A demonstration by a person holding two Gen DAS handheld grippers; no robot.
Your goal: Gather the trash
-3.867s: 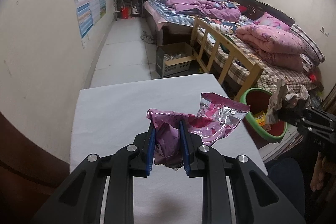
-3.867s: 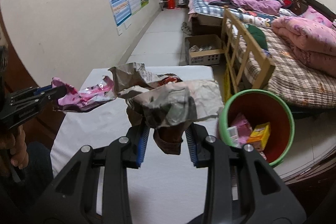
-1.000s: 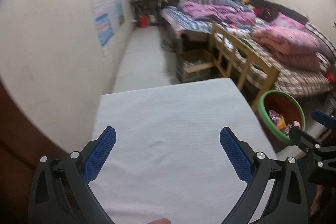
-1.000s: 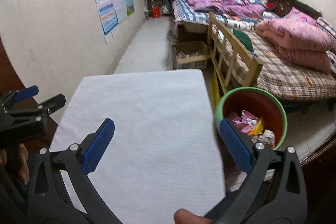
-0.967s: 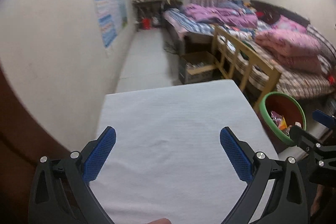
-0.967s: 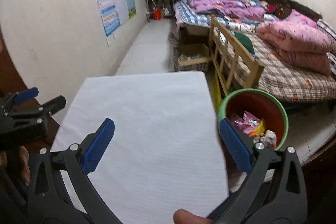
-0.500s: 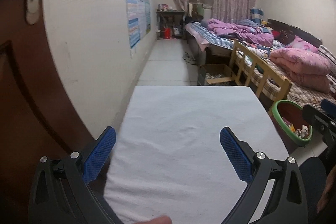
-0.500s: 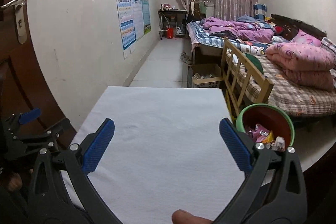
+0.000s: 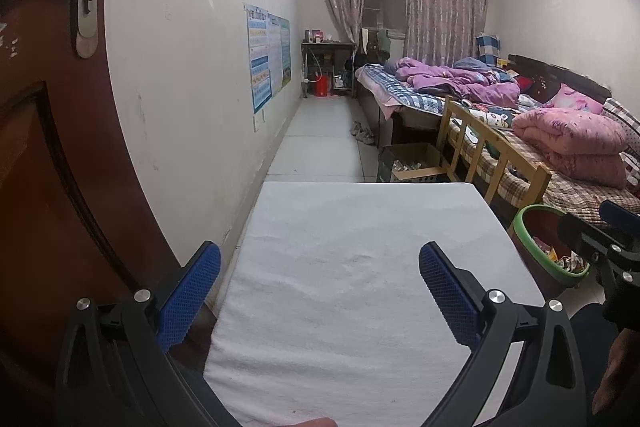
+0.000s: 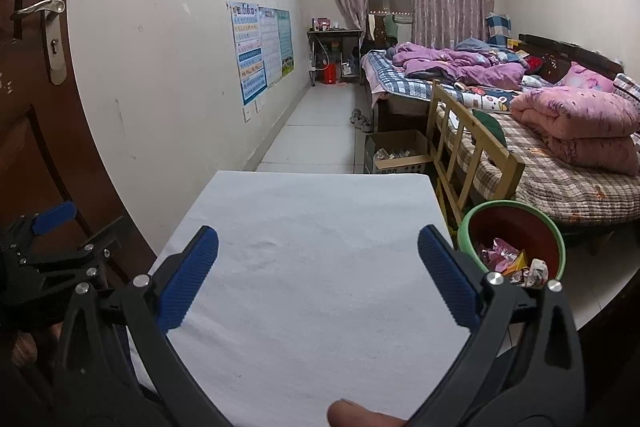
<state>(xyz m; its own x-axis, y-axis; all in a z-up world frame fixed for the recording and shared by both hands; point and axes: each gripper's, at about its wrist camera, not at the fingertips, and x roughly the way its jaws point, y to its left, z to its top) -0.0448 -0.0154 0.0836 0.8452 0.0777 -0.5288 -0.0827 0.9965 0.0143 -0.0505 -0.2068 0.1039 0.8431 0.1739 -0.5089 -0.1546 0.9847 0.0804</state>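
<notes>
White cloth on the table (image 10: 304, 227) fills the middle of both wrist views and carries no wrapper or paper that I can see. Trash (image 10: 516, 265) sits in the green-rimmed bin (image 10: 478, 213) at lower right of the right wrist view, off the table's right edge; pink foil, a yellow scrap and crumpled paper show inside. Left wrist view catches the same bin (image 9: 522, 217) at its right margin, partly behind the other tool.

Step, as I judge it: collection from the table looks finished, or between items. Next move calls for a scan for leftover litter; the floor beside the bin is only partly in view. If none turns up, nothing remains to grasp.

Left gripper (image 9: 320, 277): jaws spread wide, blue pads bracketing bare cloth, nothing between them. Held low at the near edge of the table, pointing down the room.

Right gripper (image 10: 318, 273): likewise wide and empty, level, aimed the same way. A fingertip (image 10: 356, 413) shows at the bottom edge.
</notes>
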